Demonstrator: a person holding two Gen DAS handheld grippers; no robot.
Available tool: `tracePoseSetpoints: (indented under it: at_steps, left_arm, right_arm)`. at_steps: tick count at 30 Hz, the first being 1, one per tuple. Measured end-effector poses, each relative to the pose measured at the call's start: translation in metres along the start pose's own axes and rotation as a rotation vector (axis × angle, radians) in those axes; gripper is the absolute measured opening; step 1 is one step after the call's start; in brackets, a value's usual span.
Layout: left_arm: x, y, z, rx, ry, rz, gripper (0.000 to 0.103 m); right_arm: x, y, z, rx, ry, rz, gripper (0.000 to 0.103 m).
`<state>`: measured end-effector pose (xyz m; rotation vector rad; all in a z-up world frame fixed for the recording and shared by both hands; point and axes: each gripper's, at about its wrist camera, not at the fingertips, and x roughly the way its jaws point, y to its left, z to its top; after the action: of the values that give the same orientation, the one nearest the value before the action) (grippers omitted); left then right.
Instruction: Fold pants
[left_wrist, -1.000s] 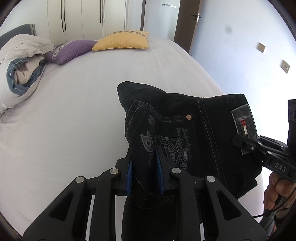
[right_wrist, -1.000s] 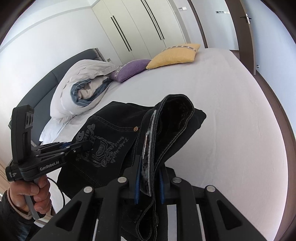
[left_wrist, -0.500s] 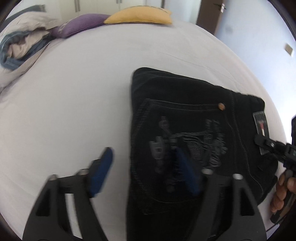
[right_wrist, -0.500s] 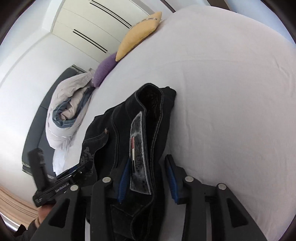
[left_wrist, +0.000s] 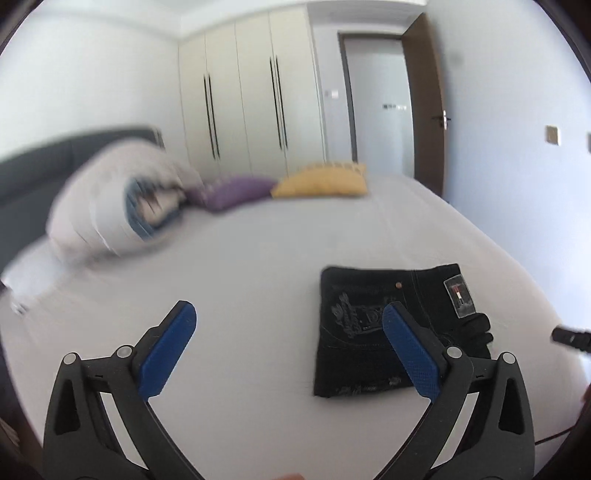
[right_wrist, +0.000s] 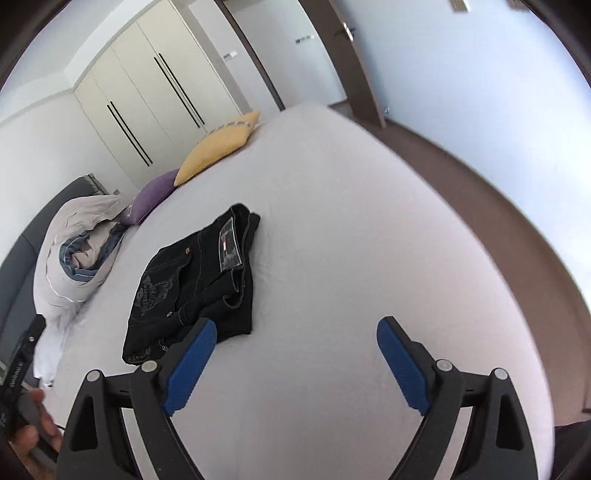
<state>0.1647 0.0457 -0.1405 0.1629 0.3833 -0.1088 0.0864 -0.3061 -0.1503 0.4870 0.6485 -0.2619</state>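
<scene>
Pants (left_wrist: 384, 332) on bed (left_wrist: 258, 266), cushions (left_wrist: 321, 181) behind

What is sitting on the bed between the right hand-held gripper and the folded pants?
Nothing visible. Only bare white sheet lies between the open right hand-held gripper and the folded black pants. The pillows sit far beyond them.

Left gripper (left_wrist: 288, 314) fingers spread wide, empty; right gripper (right_wrist: 295, 328) likewise.
</scene>
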Motion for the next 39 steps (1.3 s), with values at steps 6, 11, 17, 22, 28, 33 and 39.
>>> tracePoseSetpoints:
  at_steps: [6,11,17,22,28,33,39]
  left_arm:
    - [-0.101,0.016,0.021,-0.031,-0.049,-0.091,0.103]
    - [-0.152,0.037,0.061,-0.065,-0.011,-0.098,0.103]
    - [-0.194,0.064,0.087,-0.120,0.003,-0.123,0.103]
    - [-0.191,0.056,0.082,-0.075,0.081,-0.030,0.103]
    - [-0.156,0.034,0.052,-0.088,0.257,-0.102,0.103]
    - [-0.141,0.019,0.032,-0.066,0.334,-0.116,0.103]
    - [-0.134,0.012,0.024,-0.060,0.366,-0.116,0.103]
  right_arm:
    - [-0.117,0.041,0.028,-0.243,-0.349,-0.071,0.103]
    - [-0.194,0.069,0.048,-0.350,-0.493,-0.077,0.103]
    - [-0.260,0.083,0.048,-0.397,-0.565,-0.096,0.103]
    - [-0.256,0.085,0.033,-0.370,-0.464,-0.111,0.103]
    - [-0.201,0.076,0.016,-0.246,-0.239,-0.069,0.103]
    - [-0.186,0.080,0.008,-0.272,-0.175,-0.095,0.103]
    - [-0.173,0.090,0.002,-0.336,-0.117,-0.127,0.103]
